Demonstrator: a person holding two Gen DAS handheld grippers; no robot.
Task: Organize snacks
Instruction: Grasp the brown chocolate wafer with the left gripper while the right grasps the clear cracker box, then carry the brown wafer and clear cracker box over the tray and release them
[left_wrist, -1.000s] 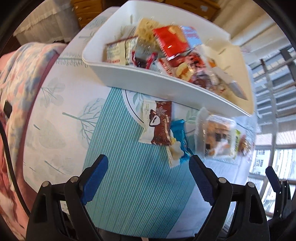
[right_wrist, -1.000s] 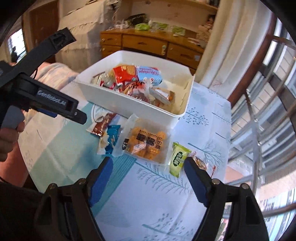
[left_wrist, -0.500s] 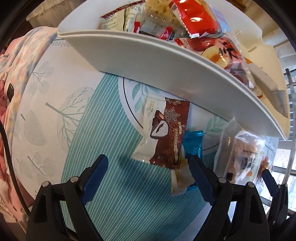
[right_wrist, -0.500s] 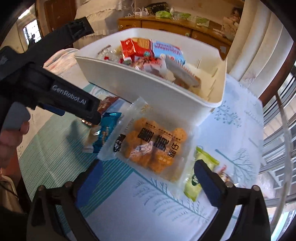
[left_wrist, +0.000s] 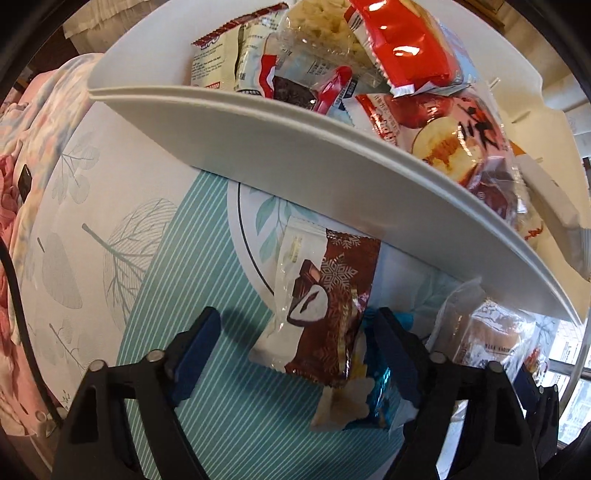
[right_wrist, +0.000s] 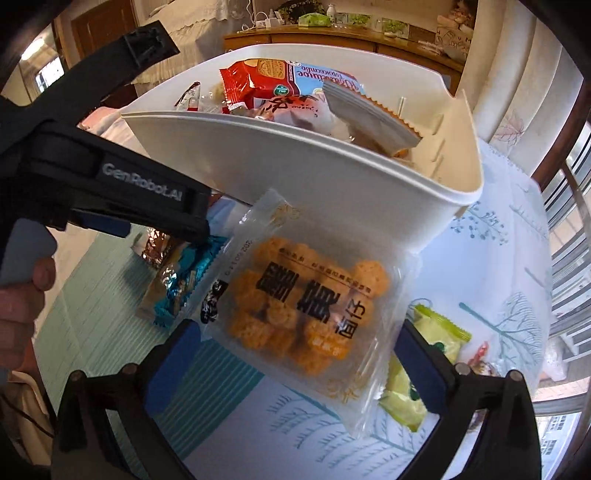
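Both grippers descend on loose snacks lying by the white bin, already heaped with packets. Left gripper: jaws closing astride the brown chocolate packet, pads not yet pressing; bin at 12 o'clock. Right gripper: jaws opening wide to span the clear bag of orange puffs; green packet at 3 o'clock.
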